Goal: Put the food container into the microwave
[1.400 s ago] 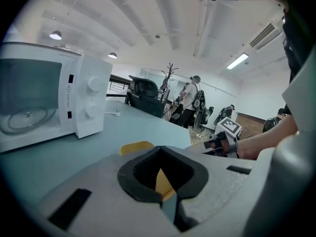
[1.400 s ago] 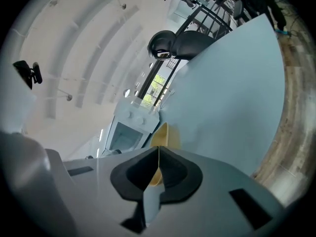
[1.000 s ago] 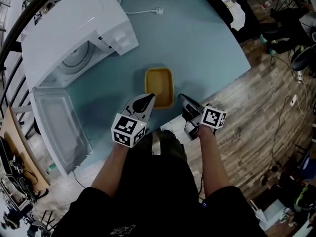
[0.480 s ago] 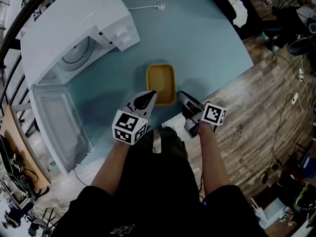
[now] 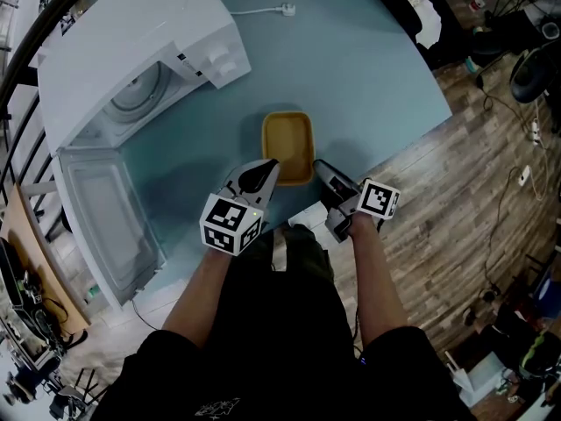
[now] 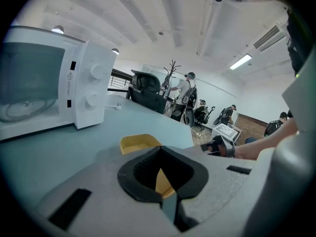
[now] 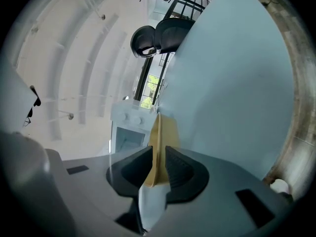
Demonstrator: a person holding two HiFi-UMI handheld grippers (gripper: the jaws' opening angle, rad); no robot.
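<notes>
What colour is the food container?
The food container is mustard yellow, clearest in the head view.

Head camera sits above the person and looks steeply down on the desk (image 5: 377,68). It takes in the whole microwave (image 5: 131,51) and the food container (image 5: 287,143) at middle distance.

Left hand-held gripper (image 5: 263,172) camera rides low over the desk, level, with the microwave at its left.

Right hand-held gripper (image 5: 321,169) camera is rolled sideways, so the desk fills its right side and the food container shows edge-on.

All three views share the food container and the microwave.
</notes>
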